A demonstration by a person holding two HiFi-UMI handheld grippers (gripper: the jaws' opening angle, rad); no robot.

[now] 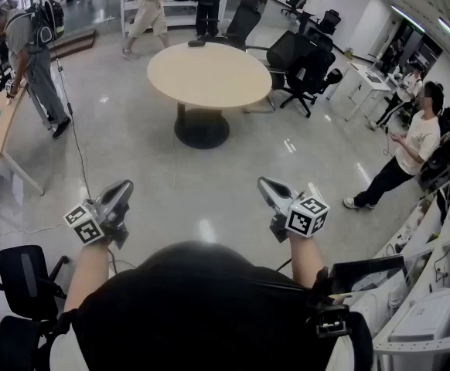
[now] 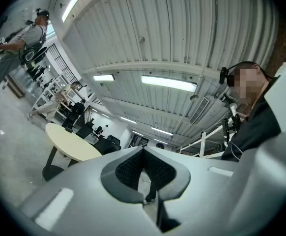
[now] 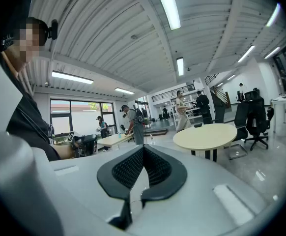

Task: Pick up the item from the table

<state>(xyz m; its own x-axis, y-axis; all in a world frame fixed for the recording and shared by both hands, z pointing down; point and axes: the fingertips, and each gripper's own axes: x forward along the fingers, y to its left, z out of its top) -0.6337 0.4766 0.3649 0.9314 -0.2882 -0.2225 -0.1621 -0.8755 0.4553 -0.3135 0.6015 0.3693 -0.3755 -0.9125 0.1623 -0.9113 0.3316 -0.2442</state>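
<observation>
Over on the round table (image 1: 209, 79), at its far edge, a small dark flat item (image 1: 197, 43) is sitting. You're holding the left gripper (image 1: 123, 185) and right gripper (image 1: 265, 182) well apart from it, both with jaws together and empty.

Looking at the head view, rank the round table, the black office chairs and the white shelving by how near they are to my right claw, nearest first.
1. The round table, straight ahead of the right claw, mid-floor.
2. The black office chairs, just past the table, on its right.
3. The white shelving, far back, upper left.
</observation>
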